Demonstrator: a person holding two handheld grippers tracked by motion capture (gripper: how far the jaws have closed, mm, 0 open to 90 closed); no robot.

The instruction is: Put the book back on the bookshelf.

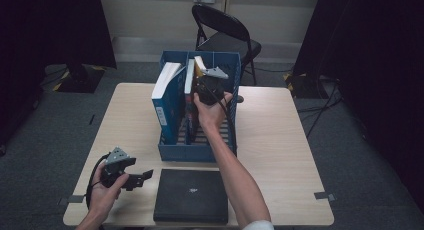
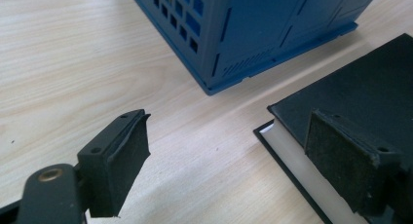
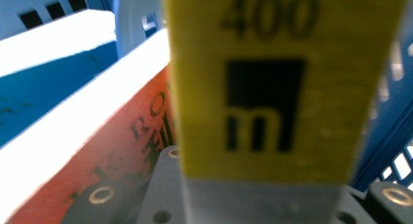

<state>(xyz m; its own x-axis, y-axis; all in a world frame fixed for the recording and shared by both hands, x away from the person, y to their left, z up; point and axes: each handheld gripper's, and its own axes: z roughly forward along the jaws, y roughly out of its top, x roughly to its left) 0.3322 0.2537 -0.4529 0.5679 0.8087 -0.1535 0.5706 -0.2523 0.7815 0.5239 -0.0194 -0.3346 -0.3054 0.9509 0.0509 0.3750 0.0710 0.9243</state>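
Resting low over the counter (image 1: 280, 140), the left gripper (image 1: 142, 177) has its jaws spread wide with nothing between them; a black book (image 2: 360, 95) lies flat just past its right jaw, and the blue crate (image 2: 253, 34) stands beyond both. Farther right, the right gripper (image 1: 204, 72) reaches into that crate, its jaws clamped on a yellow book (image 3: 282, 78) standing upright between them. A red-spined book (image 3: 131, 141) leans just left of those jaws, a blue book (image 3: 44, 87) beyond it.
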